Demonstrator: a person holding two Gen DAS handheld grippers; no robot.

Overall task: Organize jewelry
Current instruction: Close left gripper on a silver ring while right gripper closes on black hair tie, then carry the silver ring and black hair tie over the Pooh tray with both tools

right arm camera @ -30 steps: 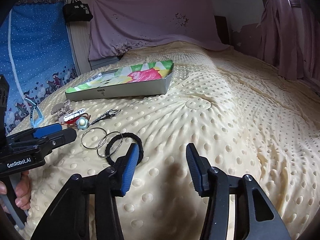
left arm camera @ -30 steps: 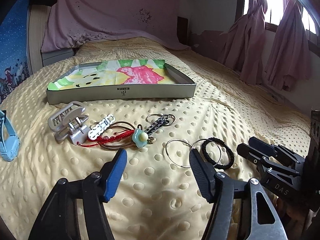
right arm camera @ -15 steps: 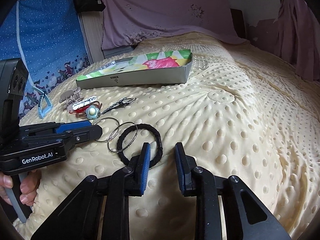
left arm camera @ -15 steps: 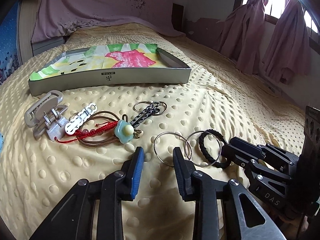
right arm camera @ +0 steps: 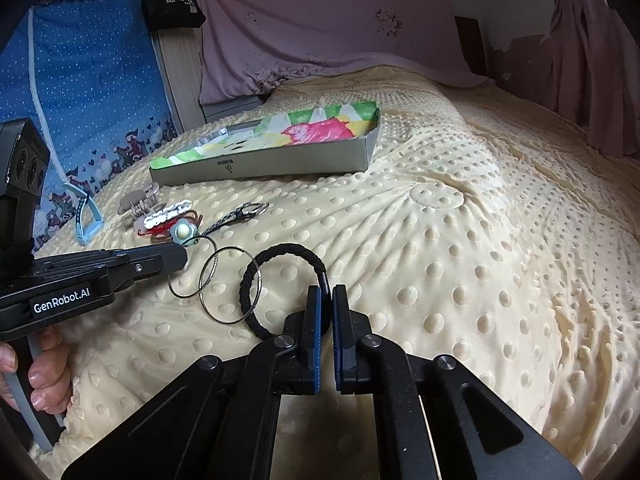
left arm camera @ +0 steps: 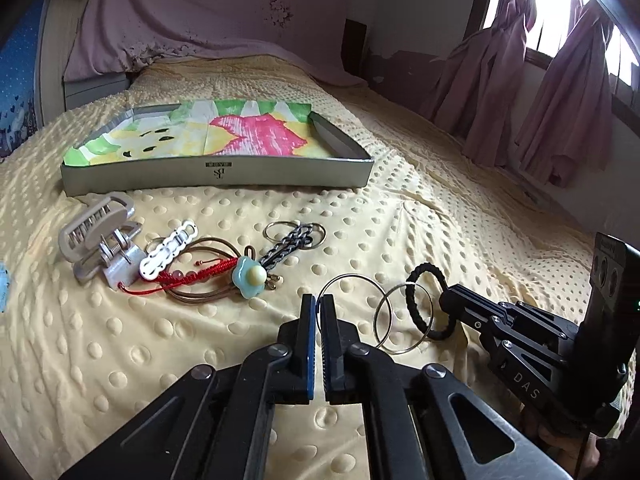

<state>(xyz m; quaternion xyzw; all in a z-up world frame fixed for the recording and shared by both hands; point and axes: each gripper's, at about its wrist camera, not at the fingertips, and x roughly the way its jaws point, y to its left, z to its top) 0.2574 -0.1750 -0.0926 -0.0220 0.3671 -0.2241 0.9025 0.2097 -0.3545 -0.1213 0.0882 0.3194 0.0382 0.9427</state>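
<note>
Jewelry lies on a yellow dotted bedspread. My left gripper (left arm camera: 319, 305) is shut on the near edge of a silver hoop (left arm camera: 352, 305); it also shows in the right wrist view (right arm camera: 182, 258). A second silver hoop (left arm camera: 404, 318) overlaps a black braided ring (left arm camera: 430, 304). My right gripper (right arm camera: 327, 296) is shut on the black braided ring (right arm camera: 286, 280), which tilts up off the bed. A grey tray (left arm camera: 218, 176) with a colourful paper lining stands farther back.
Left of the hoops lie a beige claw clip (left arm camera: 98, 236), a white chain clip (left arm camera: 168, 256), a red cord bracelet (left arm camera: 192, 278), a blue flower charm (left arm camera: 249, 278) and a dark chain with rings (left arm camera: 294, 240). A blue clip (right arm camera: 86, 220) lies far left.
Both grippers moved forward and closed. The left one closed on the silver hoop, the right one on the black braided ring, lifting its edge.
</note>
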